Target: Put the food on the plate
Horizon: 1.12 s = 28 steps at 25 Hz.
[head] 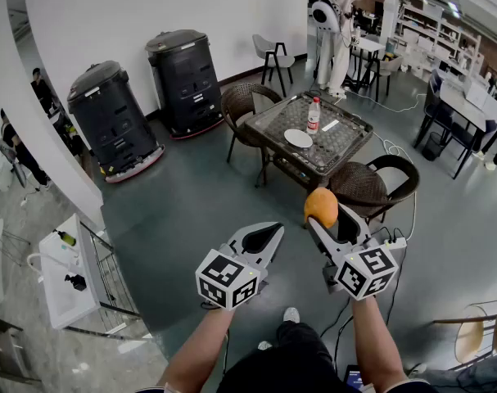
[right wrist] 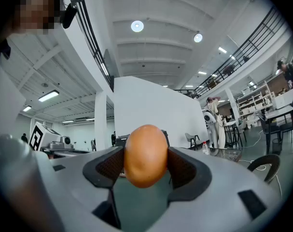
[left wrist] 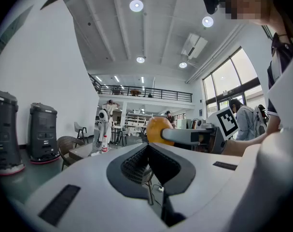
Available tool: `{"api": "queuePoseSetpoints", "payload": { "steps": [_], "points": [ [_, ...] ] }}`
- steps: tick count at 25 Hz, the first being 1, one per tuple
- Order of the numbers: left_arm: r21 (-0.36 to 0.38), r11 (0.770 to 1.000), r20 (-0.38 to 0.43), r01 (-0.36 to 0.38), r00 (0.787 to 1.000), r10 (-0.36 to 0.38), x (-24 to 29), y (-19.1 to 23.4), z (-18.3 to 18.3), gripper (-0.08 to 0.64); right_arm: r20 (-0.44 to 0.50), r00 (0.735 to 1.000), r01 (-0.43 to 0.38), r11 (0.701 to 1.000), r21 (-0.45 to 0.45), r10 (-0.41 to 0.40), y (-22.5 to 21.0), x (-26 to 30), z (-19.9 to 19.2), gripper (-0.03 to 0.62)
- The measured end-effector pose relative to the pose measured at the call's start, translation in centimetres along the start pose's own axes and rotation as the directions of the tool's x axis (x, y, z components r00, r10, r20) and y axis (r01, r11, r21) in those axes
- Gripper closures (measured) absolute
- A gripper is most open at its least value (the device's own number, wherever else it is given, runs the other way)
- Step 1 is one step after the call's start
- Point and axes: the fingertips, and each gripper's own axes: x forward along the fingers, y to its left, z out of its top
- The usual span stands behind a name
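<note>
- The person's forearms (head: 205, 342) reach forward side by side, low in front of the body, and each carries its claw about level, pointing out into the room.
- The left claw (head: 267, 234) has its jaws together with nothing between them. It sits just to the left of the right claw and looks idle.
- The right claw (head: 322, 216) is clamped on the food (head: 321, 206), a rounded orange piece. Its sides are pinched between the two pads near the tips, and it bulges above and below them.
- The step in hand looks like the carry: the food is gripped in the air and has not been delivered.
- Ahead of the right claw's tips and well apart from them stands a table (head: 342, 142), with a wicker chair (head: 371, 185) on its near side.
- The white plate (head: 298, 137) lies on that table, slightly left of the claw's line, with a bottle (head: 314, 115) just beyond it.
- The next move probably calls for closing that gap, bringing the right claw over the plate and lowering it. The jaws should part only once the food is low, and the claw should stay short of the bottle.
</note>
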Motion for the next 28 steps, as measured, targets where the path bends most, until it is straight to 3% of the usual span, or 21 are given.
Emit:
{"api": "queuePoseSetpoints", "payload": {
  "steps": [28],
  "points": [
    [-0.004, 1.0, -0.03, -0.002, 1.0, 0.001, 3.0, 1.5, -0.6, 0.552, -0.015, 1.0, -0.009, 1.0, 0.026, 0.01, -3.2, 1.8, -0.2, 0.302]
  ]
}}
